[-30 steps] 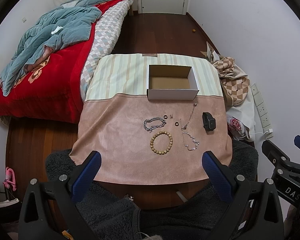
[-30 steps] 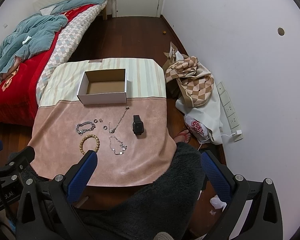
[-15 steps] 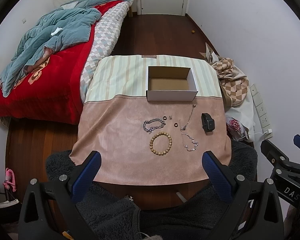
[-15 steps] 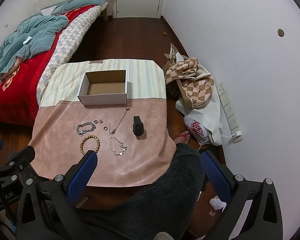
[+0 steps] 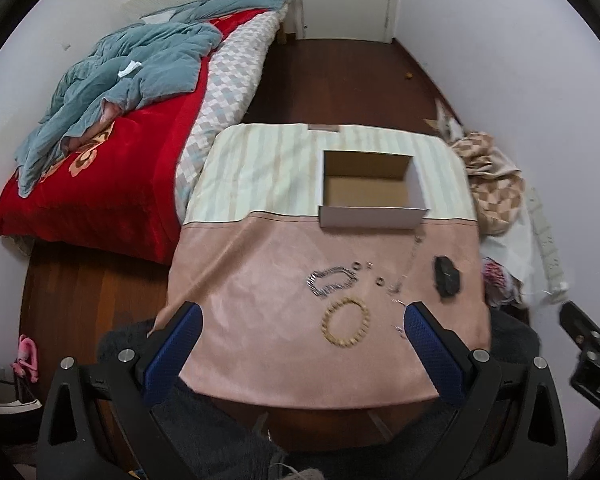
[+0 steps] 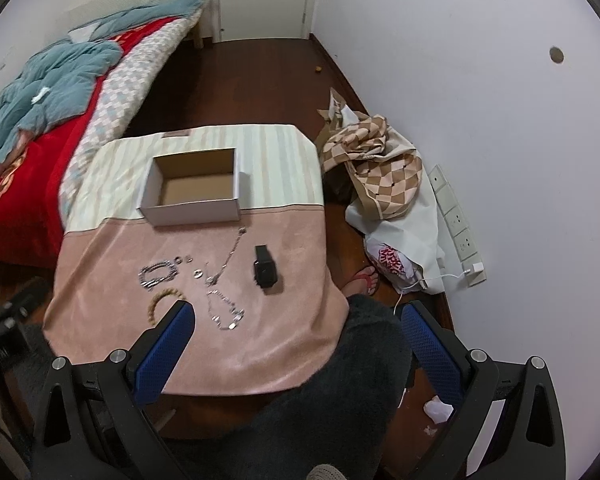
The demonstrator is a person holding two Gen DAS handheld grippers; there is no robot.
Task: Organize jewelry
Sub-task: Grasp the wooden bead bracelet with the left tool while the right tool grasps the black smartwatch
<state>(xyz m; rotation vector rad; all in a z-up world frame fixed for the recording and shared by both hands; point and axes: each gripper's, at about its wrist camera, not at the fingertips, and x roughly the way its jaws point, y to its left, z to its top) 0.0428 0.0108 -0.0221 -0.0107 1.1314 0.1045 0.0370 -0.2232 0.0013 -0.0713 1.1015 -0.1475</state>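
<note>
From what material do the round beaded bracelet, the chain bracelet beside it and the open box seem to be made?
Beaded bracelet: probably wood, matte; its round beads are tan and show no shine.
Chain bracelet: likely metal, polished; it looks silver-grey and linked, though blur hides detail.
Box: seems cardboard; the outside is white, the inside plain brown, and the walls are thin and folded.

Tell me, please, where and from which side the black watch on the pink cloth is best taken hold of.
Grip the black watch across its square case, the thickest part, coming straight down from above. It lies flat on the pink cloth, so no side gap shows for a finger to slip under. The open right tool looks nearer; the chain lies apart to one side, leaving room for both fingers.
</note>
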